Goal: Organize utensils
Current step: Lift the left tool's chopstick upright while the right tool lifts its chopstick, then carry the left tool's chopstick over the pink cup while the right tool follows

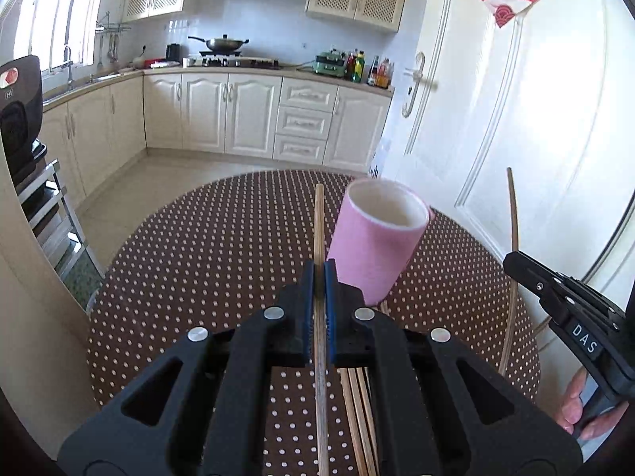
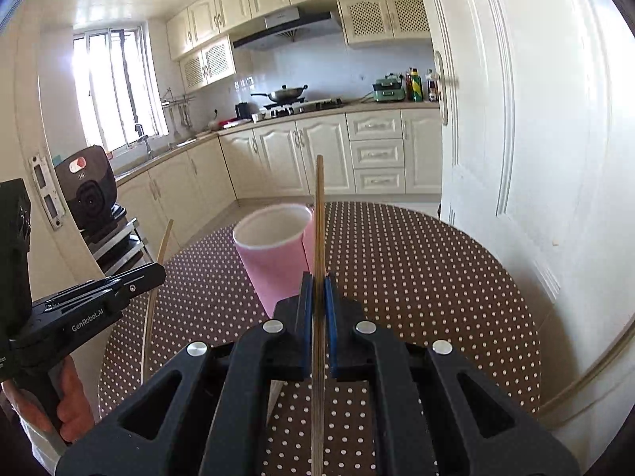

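While my left gripper clamps a chopstick beside the cup mid-table, spares lie near the front edge; my right gripper clamps another chopstick, next needing tips dropped into the cup

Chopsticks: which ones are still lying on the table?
The loose chopsticks lying flat below the left gripper. The other two are lifted: one chopstick in its jaws, one in the right gripper.
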`<move>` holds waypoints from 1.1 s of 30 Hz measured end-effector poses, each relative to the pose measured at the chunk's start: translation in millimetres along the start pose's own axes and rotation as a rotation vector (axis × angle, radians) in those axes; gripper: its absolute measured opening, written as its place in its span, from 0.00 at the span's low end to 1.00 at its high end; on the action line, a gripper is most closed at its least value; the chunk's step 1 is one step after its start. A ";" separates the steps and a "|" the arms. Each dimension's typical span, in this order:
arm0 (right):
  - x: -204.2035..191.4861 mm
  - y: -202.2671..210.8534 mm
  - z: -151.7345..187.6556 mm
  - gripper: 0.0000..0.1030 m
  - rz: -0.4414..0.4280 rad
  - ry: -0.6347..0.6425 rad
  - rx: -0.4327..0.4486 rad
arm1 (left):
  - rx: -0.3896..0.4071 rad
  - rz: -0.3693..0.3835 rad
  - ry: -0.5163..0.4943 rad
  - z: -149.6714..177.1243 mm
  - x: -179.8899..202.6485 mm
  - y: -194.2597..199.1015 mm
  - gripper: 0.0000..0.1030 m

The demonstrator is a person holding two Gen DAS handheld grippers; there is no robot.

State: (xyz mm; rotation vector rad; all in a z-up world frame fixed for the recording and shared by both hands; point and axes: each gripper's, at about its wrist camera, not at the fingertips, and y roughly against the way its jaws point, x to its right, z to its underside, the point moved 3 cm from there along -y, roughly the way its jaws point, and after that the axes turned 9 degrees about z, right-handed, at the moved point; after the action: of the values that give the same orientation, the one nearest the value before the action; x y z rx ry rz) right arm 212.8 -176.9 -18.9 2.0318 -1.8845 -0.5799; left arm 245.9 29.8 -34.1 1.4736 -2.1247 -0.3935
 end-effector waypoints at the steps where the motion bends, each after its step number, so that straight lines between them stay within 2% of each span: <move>1: -1.3 1.1 -2.1 0.05 -0.001 0.002 0.007 | 0.007 0.000 -0.002 -2.9 0.5 0.9 0.06; 14: -10.5 8.9 -28.8 0.05 0.002 0.018 0.076 | 0.099 -0.005 -0.009 -38.3 4.7 15.0 0.06; 33: -17.0 21.2 -76.0 0.05 -0.005 0.040 0.185 | 0.180 -0.017 -0.021 -88.6 9.6 18.5 0.06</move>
State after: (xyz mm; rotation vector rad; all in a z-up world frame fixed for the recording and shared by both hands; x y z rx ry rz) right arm 230.7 -165.4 59.0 2.1438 -1.9745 -0.3749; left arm 279.0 32.6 50.6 1.5937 -2.2140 -0.2298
